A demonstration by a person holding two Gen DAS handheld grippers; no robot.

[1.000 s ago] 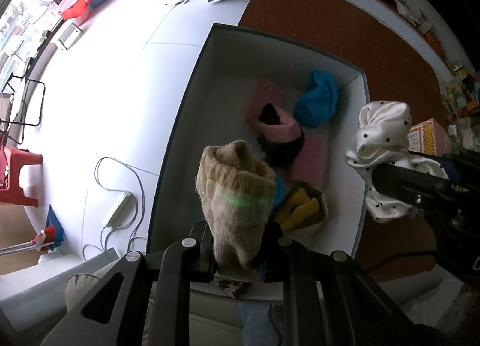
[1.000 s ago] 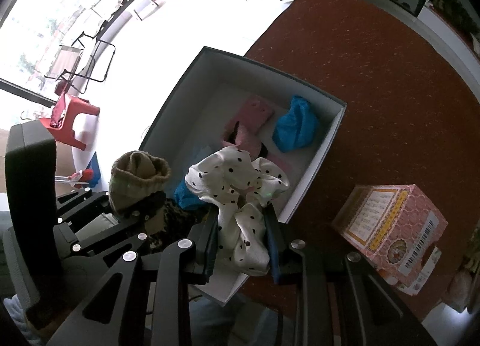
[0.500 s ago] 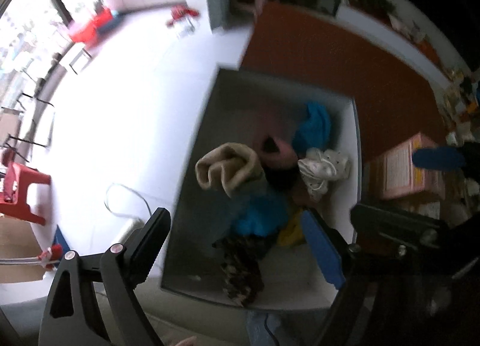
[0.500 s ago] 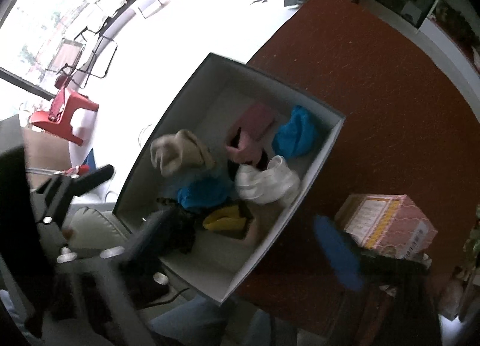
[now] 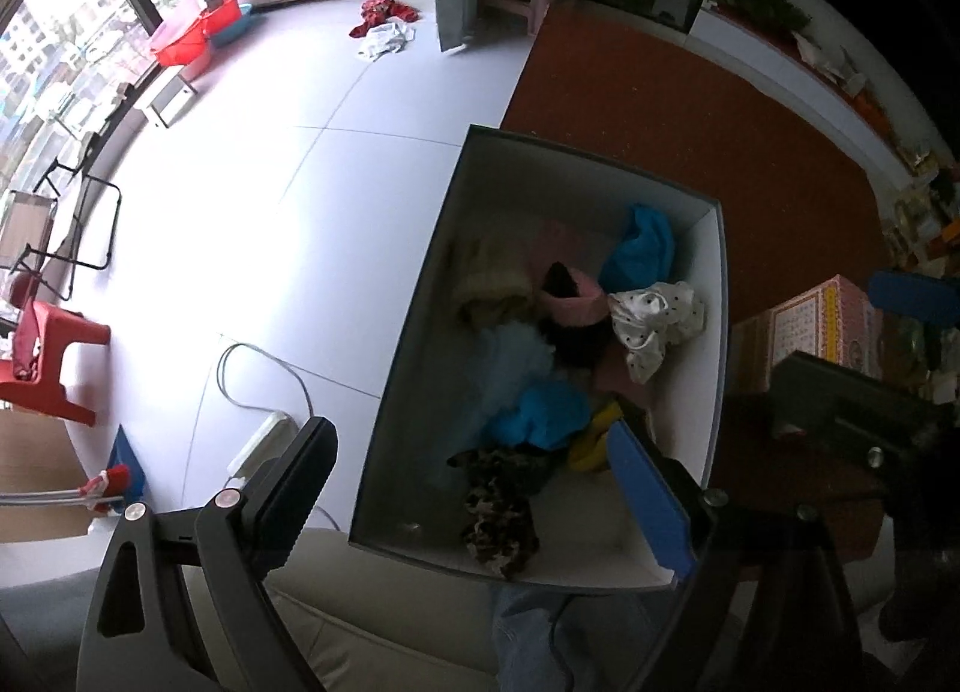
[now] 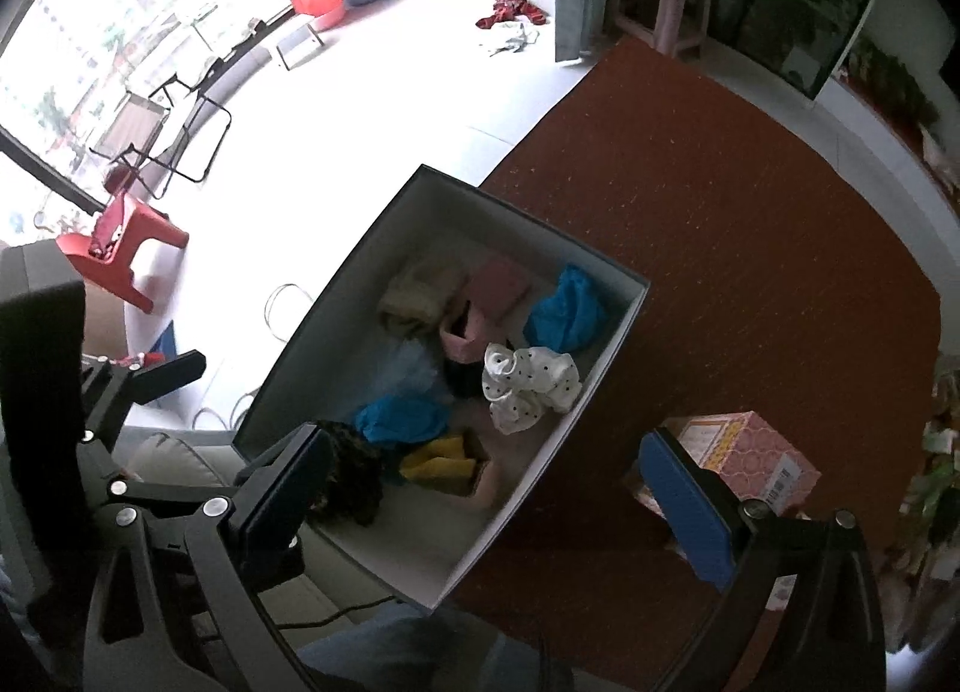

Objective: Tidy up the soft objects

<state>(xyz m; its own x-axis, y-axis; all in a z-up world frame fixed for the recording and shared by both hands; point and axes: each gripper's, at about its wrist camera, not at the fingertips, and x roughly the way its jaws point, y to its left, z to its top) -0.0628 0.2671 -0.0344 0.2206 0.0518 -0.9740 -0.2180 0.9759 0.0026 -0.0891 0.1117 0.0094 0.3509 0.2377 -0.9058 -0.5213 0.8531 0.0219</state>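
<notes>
An open white box (image 5: 717, 332) (image 6: 336, 320) holds the soft items. A beige sock (image 5: 492, 284) (image 6: 414, 296) lies at its far left. A white polka-dot cloth (image 5: 654, 314) (image 6: 528, 380) rests by the right wall. Around them lie a pink item (image 5: 573, 296), blue cloths (image 5: 642, 248) (image 6: 402, 419), a yellow piece (image 6: 435, 458) and a leopard-print cloth (image 5: 498, 506). My left gripper (image 5: 468, 434) hangs above the box's near end, its jaws opening with nothing between them. My right gripper (image 6: 480, 440) stands wide open and empty over the box's near right corner.
A pink patterned carton (image 5: 822, 326) (image 6: 744, 452) sits on the red-brown surface (image 6: 720, 212) right of the box. A power strip with cable (image 5: 264, 434) and a red stool (image 6: 120, 236) are on the pale floor at left. A person's denim leg (image 5: 540, 632) is below.
Both grippers opened and let go: the beige sock and the polka-dot cloth dropped into the box. Both hands rose a little above it.
</notes>
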